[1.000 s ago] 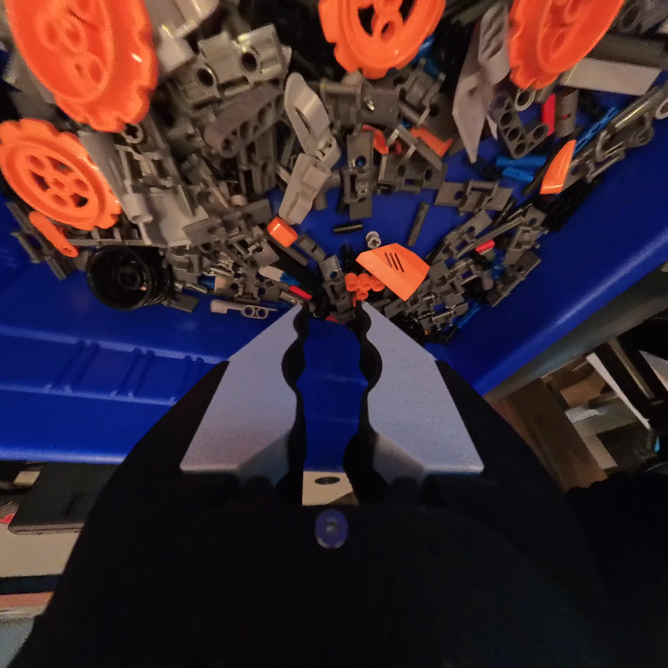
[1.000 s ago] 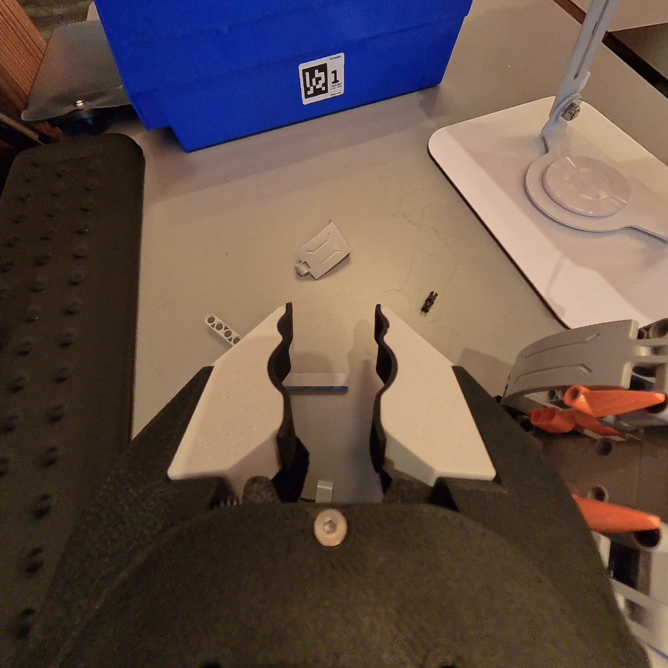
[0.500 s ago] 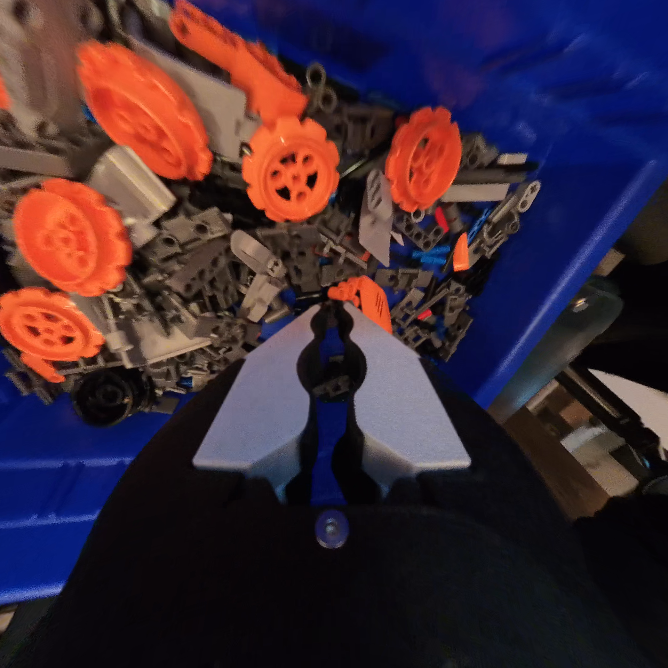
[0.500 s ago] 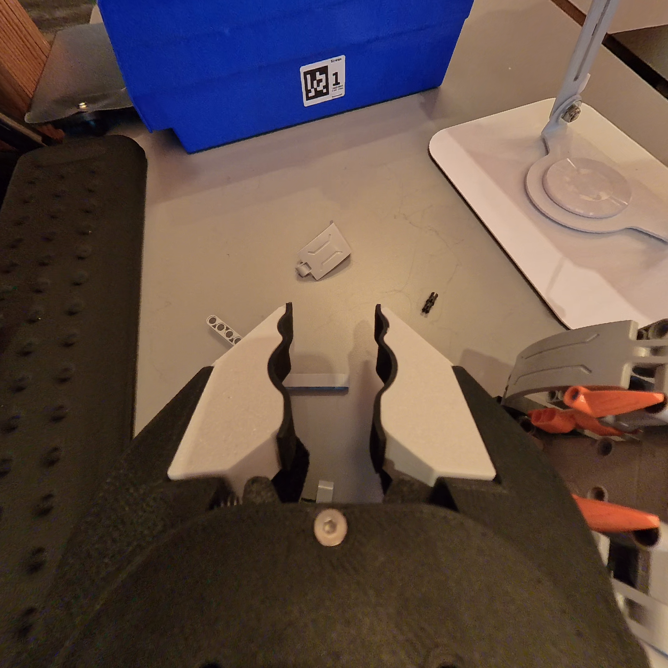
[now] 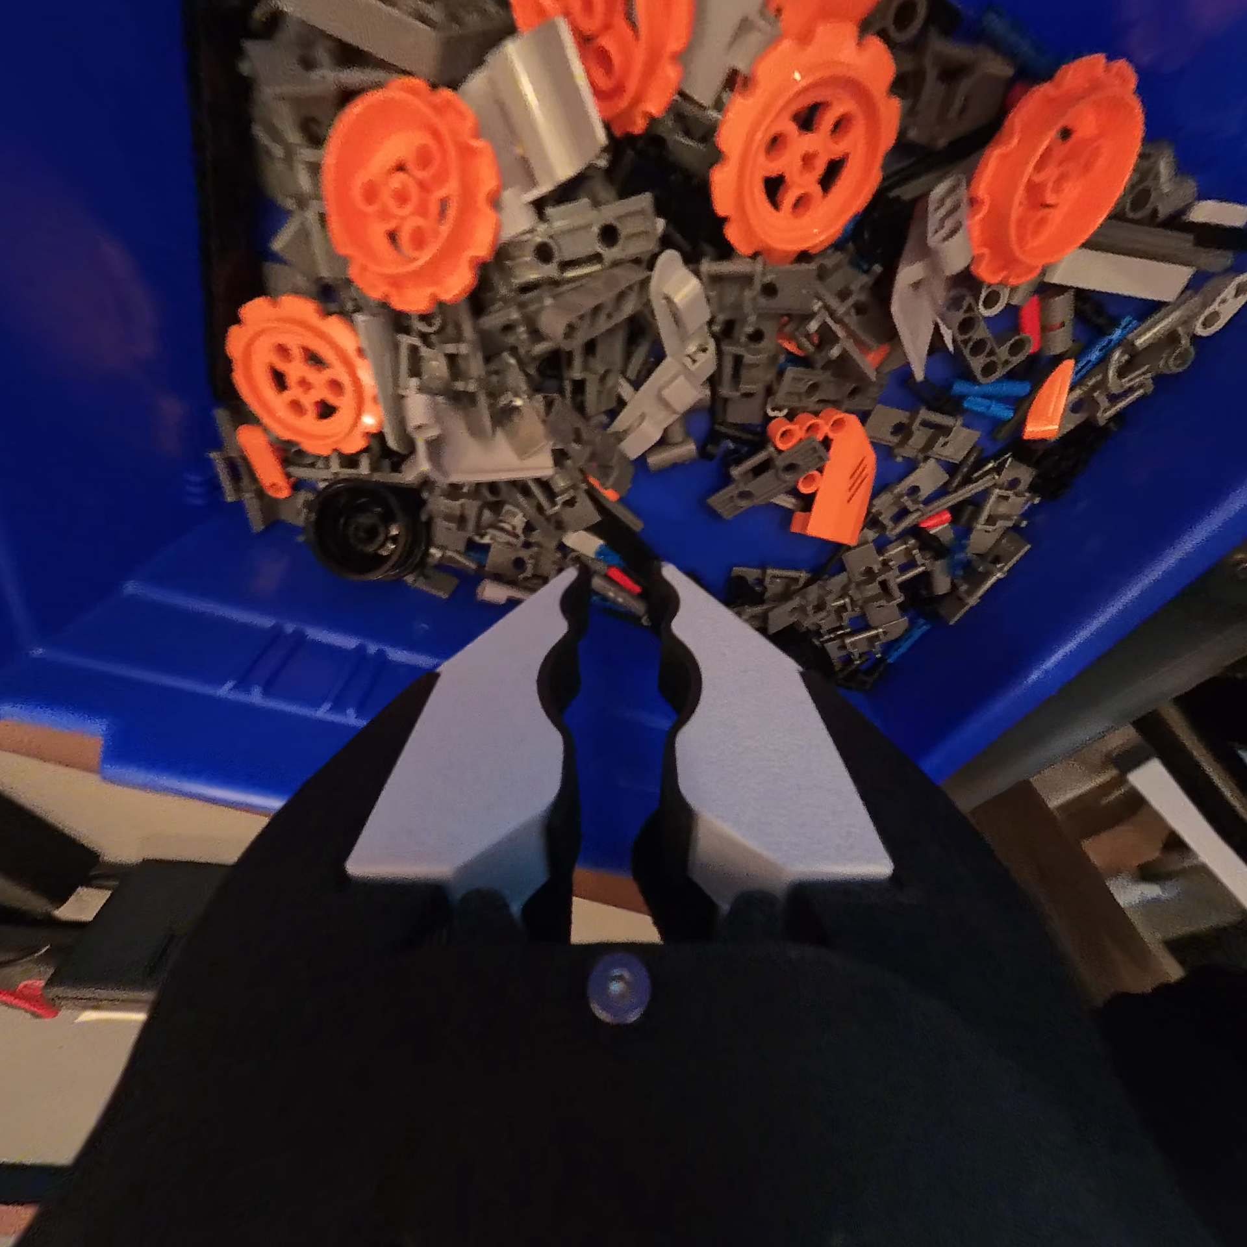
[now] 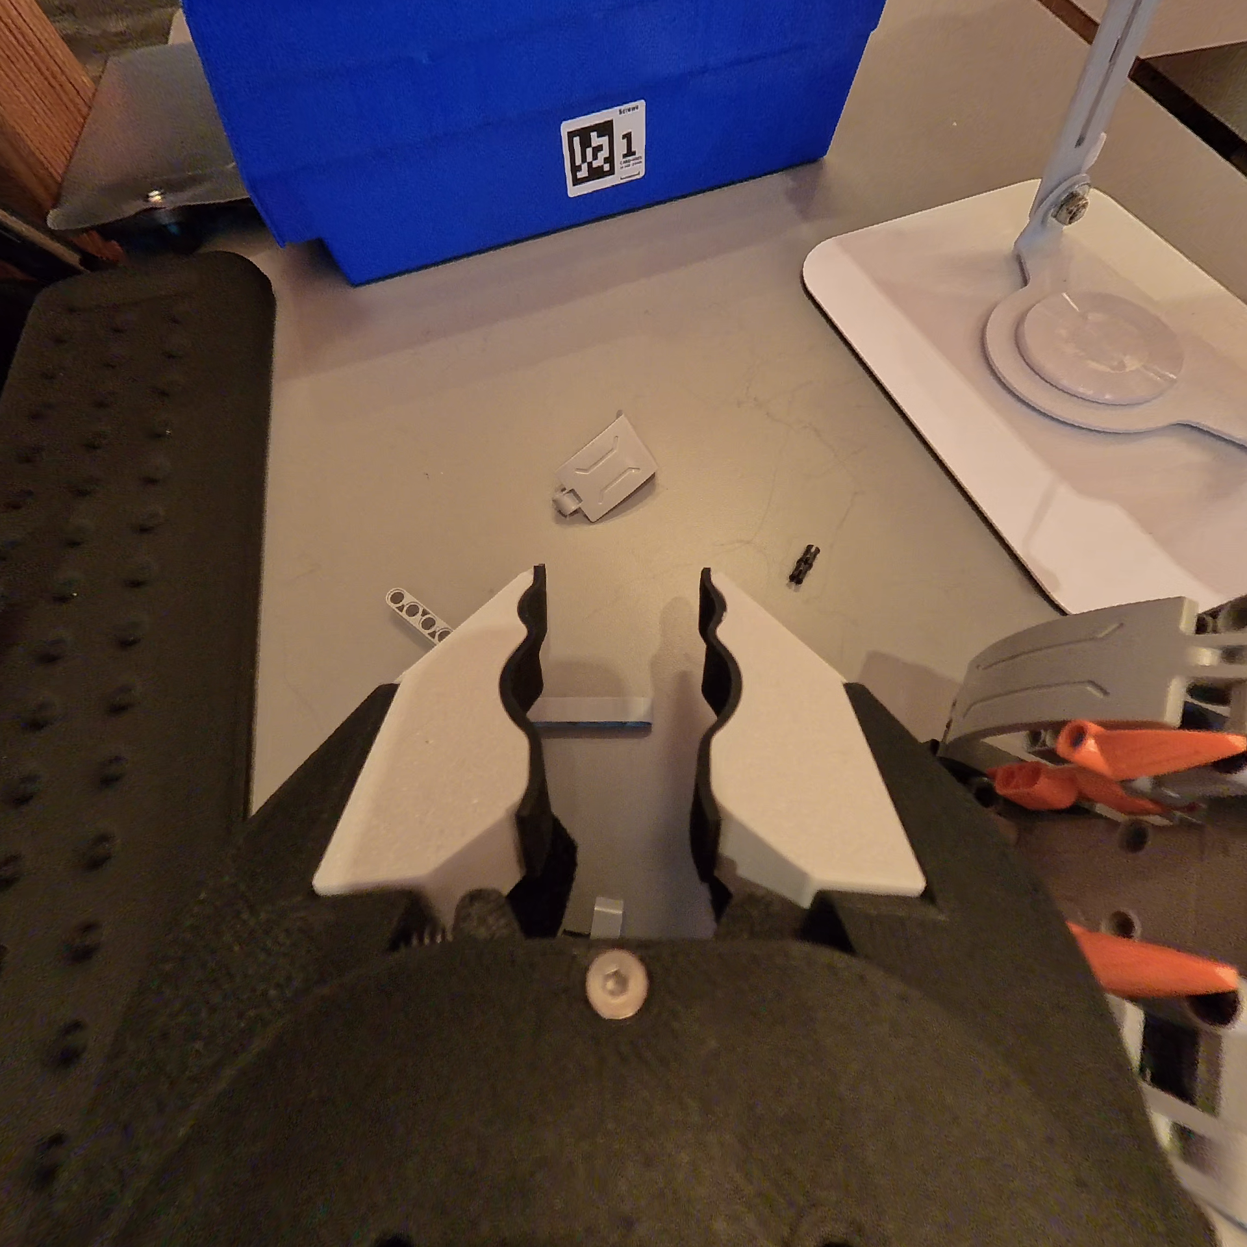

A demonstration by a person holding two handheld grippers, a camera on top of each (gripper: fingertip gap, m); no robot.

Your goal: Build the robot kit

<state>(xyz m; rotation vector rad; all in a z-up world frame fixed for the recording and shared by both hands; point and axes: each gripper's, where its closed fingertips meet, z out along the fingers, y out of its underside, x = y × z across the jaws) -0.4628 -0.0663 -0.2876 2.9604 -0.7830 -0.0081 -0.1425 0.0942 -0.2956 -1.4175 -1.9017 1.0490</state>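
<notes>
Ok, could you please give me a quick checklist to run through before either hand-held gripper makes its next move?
1. Opening of the left hand-held gripper: ok, fingers apart.
2. Its tips inside the blue bin, at the near edge of the parts pile: ok.
3. The black rod clear of its fingertips: cannot tell, they overlap.
4. The right hand-held gripper open and empty: ok.
5. The grey panel and black pin on the table clear of the right fingers: ok.
</notes>
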